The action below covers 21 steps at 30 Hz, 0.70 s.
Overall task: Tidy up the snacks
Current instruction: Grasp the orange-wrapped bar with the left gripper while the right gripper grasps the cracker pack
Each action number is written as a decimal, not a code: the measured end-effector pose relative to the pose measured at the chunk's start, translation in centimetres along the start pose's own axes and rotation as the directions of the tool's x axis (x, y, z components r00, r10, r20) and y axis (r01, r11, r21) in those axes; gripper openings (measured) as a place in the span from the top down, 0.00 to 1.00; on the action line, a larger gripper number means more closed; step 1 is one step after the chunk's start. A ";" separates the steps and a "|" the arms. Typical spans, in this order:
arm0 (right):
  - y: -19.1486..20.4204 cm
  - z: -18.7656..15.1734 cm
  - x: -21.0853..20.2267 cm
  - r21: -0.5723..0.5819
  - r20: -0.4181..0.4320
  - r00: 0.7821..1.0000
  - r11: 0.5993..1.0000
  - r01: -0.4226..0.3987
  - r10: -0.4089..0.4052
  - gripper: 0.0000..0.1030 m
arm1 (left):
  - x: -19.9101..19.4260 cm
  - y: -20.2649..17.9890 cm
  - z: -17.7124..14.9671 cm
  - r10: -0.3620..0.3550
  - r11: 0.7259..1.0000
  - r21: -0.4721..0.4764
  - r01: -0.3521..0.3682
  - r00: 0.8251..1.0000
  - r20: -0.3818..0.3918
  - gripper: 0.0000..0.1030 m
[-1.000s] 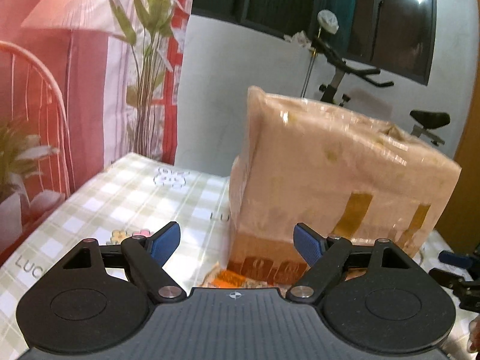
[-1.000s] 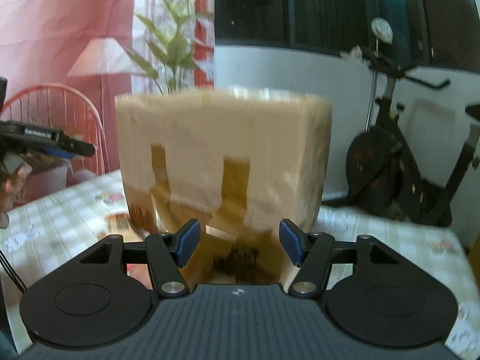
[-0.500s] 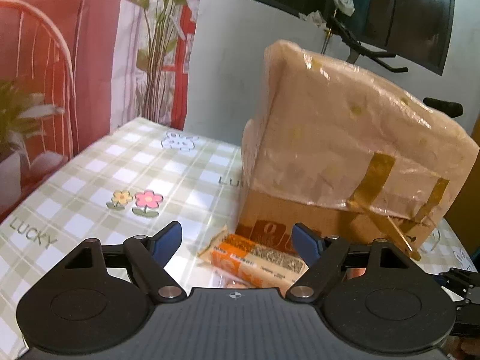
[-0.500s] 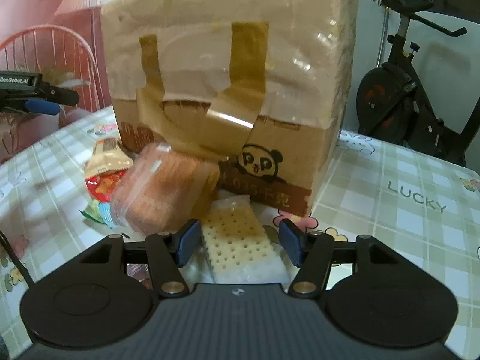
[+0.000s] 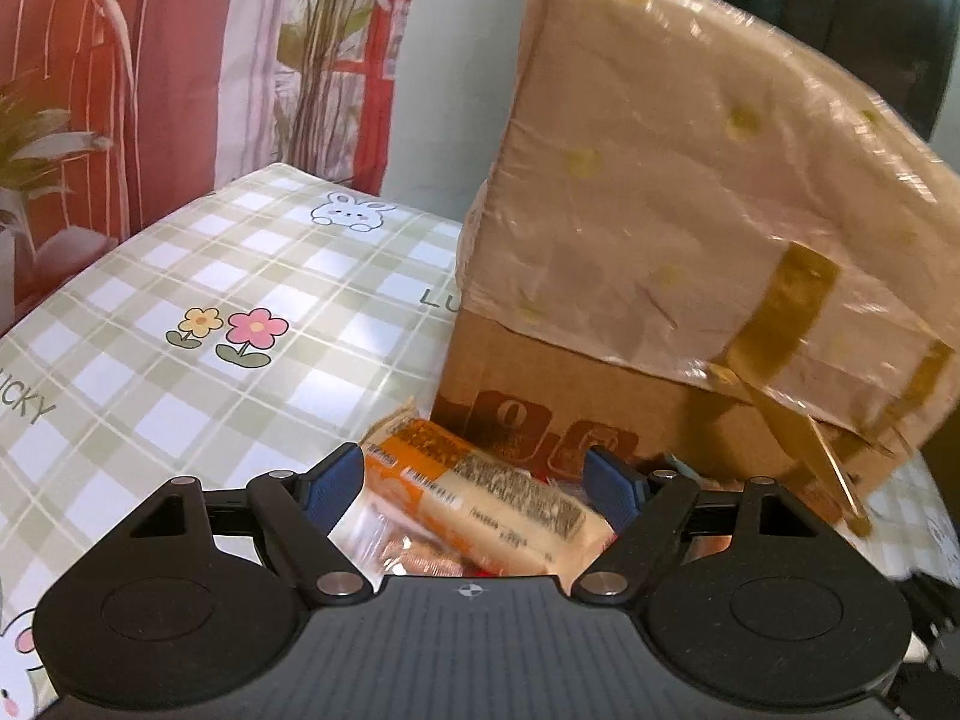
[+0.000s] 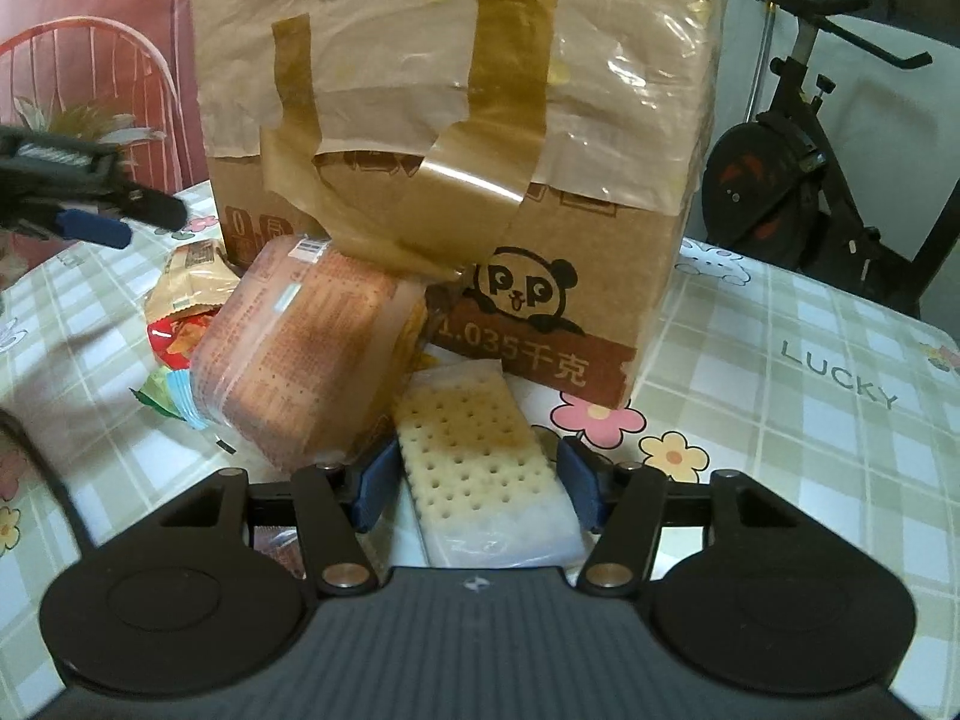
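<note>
From the left wrist, the left gripper (image 5: 474, 483) hangs with its jaws spread and unclenched to either side of an orange-and-cream snack packet (image 5: 480, 498), which lies on the checked tablecloth (image 5: 198, 300) against the foot of the taped cardboard box (image 5: 690, 252). From the right wrist, the right gripper (image 6: 477, 492) likewise stands released around a clear-wrapped cracker pack (image 6: 480, 456), with a brown biscuit pack (image 6: 306, 360) and small sachets (image 6: 180, 324) heaped beside the box. Judging by that loose pile, the sorting has hardly begun: nothing is grasped yet, and every snack is left to place.

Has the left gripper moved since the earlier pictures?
Yes. The left gripper has come down toward the orange snack pack, beside the fixed cardboard box.
</note>
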State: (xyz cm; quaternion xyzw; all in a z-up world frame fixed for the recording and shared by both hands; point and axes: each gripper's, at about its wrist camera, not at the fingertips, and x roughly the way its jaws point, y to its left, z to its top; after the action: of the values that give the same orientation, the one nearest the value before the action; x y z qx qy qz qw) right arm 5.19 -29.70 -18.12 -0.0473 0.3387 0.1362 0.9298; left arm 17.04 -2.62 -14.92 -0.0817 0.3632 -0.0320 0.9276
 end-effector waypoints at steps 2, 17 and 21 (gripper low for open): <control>0.0 0.0 0.0 0.000 0.001 1.000 1.000 0.001 -0.001 0.42 | 0.9 -0.6 0.1 0.035 0.999 0.021 -0.035 0.999 0.000 0.20; 0.6 0.0 -0.2 -0.007 0.006 1.000 1.000 0.027 -0.027 0.42 | -1.8 2.9 -2.4 0.101 0.993 0.066 -0.096 0.992 -0.075 0.20; 0.3 0.0 -0.2 0.002 0.007 1.000 1.000 0.020 -0.020 0.42 | -2.6 4.9 -3.2 0.135 0.991 0.032 -0.133 0.986 -0.095 0.20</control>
State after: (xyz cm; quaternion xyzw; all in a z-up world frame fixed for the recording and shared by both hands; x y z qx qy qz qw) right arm 4.92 -29.46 -17.97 -0.0495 0.3351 0.1267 0.9323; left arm 12.99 2.07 -16.32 -0.0436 0.4119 0.0218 0.9099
